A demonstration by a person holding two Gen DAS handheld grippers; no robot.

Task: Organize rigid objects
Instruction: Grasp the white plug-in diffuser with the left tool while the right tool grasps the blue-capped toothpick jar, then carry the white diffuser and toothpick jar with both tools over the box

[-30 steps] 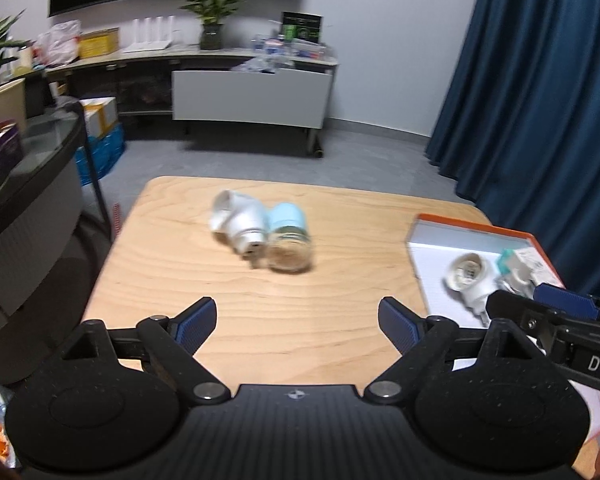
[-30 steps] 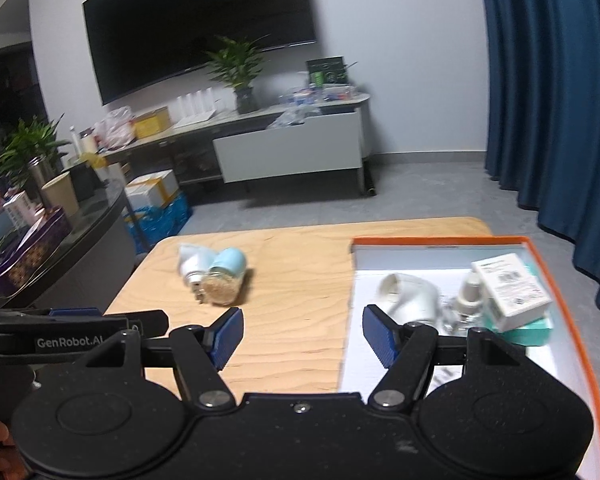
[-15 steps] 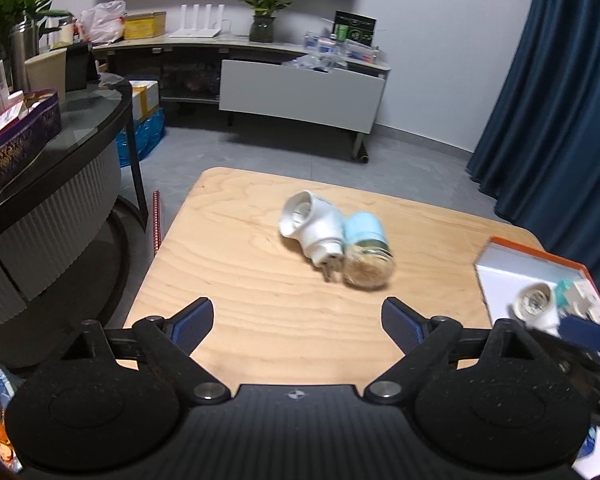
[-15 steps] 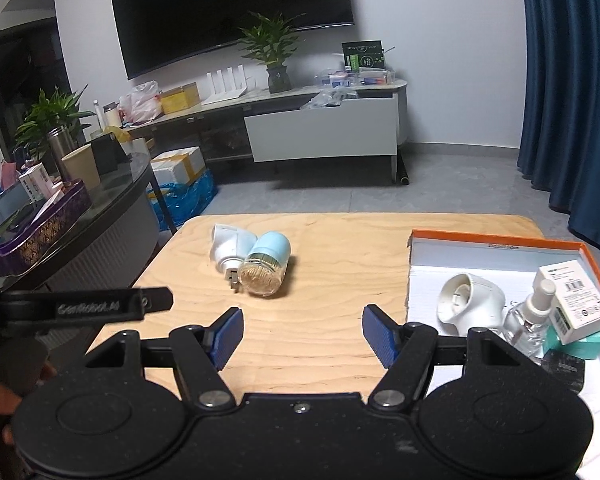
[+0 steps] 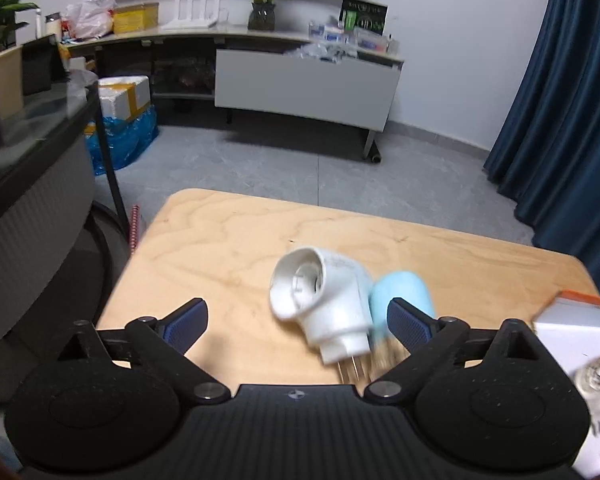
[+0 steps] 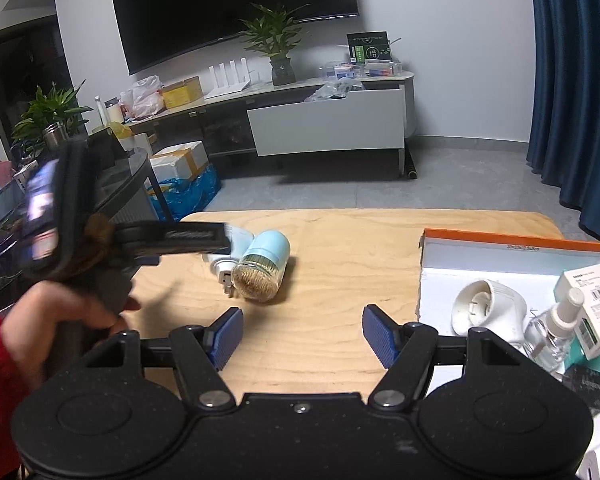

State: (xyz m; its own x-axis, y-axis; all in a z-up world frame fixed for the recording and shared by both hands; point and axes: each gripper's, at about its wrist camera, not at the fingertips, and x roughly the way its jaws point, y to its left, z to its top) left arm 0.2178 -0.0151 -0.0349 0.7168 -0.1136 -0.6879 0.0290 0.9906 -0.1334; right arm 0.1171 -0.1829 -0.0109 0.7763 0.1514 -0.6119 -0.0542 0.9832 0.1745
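A: L tongs (image 5: 296, 320) — what's happening?

B: Jaws are opening wide, w/ the white plastic plug-in adapter with metal prongs (image 5: 326, 316) sitting btwn them but not pinched; pads aren't pressing on it. The person's hand (image 6: 60, 312) is carrying that tool over the light wooden desk (image 5: 220, 248).

A: So which step?

B: Looks like the approach to a pick-up. Adapter is lying on its side mid-desk, touching the clear glass toothpick jar with pale blue cap (image 6: 264, 268), which is lying just to its right.

A: Next move needs?

B: Probably sinking a bit lower, centring on the adapter body, then closing w/o catching the jar. The R pad is already sitting in front of the jar's cap in the wrist view, so a nudge is a risk. Frame's blurry, so exact gap — can't tell.

A: R tongs (image 6: 302, 336)?

B: Hanging released, half-spread, nothing btwn them, over bare desk.

A: Destination?

B: I'd guess the white tray with orange rim (image 6: 512, 240) at the right, already holding a second white adapter (image 6: 488, 308), a clear spray bottle (image 6: 552, 328) and a small white carton (image 6: 596, 304).
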